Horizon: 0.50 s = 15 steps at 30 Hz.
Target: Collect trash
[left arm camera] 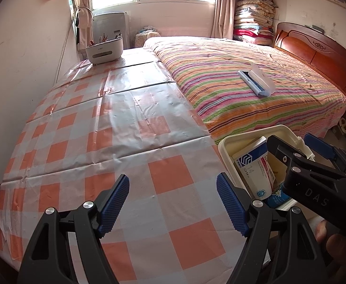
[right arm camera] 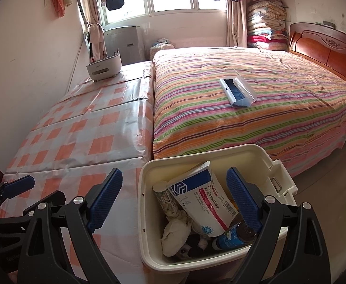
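both my claws stand released, nothing between the pads. left gripper point(left arm camera: 173, 203) hovers over the orange-and-white checked cloth point(left arm camera: 116, 123) of the low table, its blue pads spread wide above bare cloth. right gripper point(right arm camera: 175, 198) hangs over the cream bin point(right arm camera: 147, 165), which sits just off the table's right corner, at the foot of the striped bed point(right arm camera: 256, 108). i see the trash lying inside the bin: a white-and-blue medicine box point(right arm camera: 201, 201) leaning tilted, a small blue bottle point(right arm camera: 232, 236) beside it, crumpled white tissue point(right arm camera: 175, 232) and a slim tube point(right arm camera: 163, 194) against the left wall. from the left wrist i also see the right gripper's black frame over the bin's rim. on the bed lies a blue-and-white brush case point(right arm camera: 238, 92); a white holder point(right arm camera: 104, 68) stands at the table's far end.
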Motion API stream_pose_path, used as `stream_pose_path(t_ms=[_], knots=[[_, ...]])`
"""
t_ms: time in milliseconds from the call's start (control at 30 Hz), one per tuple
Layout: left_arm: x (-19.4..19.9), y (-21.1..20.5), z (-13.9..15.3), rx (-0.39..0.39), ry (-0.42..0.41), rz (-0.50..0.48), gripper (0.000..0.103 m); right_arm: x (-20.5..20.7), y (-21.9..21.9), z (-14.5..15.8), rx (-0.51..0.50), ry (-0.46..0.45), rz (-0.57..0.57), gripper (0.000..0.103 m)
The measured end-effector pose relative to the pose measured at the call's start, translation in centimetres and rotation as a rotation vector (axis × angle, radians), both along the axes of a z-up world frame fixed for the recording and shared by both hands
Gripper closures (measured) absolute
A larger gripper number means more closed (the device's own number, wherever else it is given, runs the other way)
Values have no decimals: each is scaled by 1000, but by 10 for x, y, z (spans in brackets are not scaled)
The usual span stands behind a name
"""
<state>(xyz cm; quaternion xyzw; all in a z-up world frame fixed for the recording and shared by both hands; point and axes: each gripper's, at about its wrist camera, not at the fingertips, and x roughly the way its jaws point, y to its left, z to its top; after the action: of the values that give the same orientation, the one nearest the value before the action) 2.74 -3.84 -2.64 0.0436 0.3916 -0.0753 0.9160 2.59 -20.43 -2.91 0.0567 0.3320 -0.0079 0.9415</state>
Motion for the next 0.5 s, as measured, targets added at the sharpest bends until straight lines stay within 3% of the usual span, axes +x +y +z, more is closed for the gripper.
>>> stream_pose_path(t_ms=[500], knots=[[-2,-2,-1,7,8,-9,29,-2,-1,-1,6,3,-3,15]])
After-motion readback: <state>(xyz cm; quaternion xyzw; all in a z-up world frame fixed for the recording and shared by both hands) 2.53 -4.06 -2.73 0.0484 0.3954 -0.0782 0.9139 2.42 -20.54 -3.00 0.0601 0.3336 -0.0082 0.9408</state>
